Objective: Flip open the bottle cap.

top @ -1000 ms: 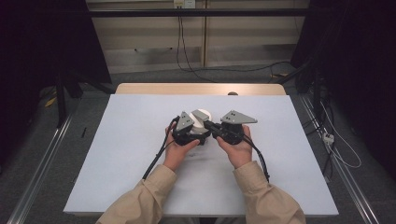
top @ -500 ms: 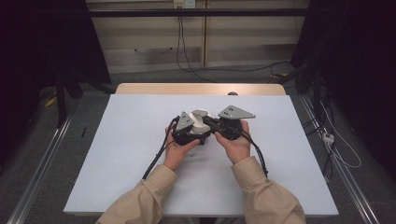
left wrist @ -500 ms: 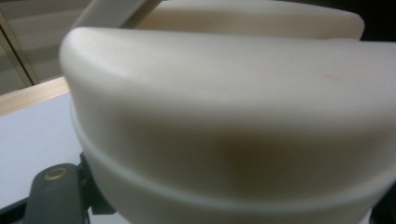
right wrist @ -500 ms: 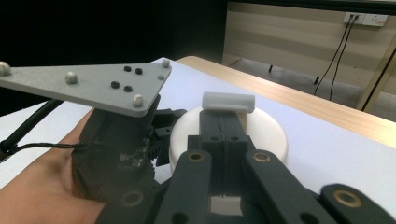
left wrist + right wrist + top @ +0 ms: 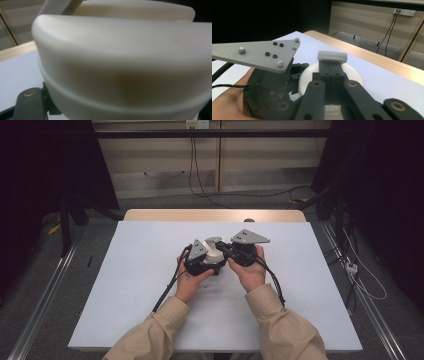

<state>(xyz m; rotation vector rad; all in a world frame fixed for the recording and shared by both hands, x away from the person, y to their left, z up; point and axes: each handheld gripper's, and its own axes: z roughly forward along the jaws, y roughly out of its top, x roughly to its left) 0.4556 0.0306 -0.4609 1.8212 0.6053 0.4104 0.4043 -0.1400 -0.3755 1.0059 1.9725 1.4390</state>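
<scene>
High view: the left gripper [image 5: 212, 265] and right gripper [image 5: 223, 251] meet at mid-worktop [image 5: 125, 270], the right's jaws clenched on the handle of a cream round lid [image 5: 214, 248], the left's grip impossible to tell.

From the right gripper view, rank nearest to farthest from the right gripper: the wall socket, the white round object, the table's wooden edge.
1. White round object: directly at the right gripper, its tab between the closed jaws.
2. Table's wooden edge: beyond the white surface, running to the right.
3. Wall socket: upper right, on the far wall.
</scene>
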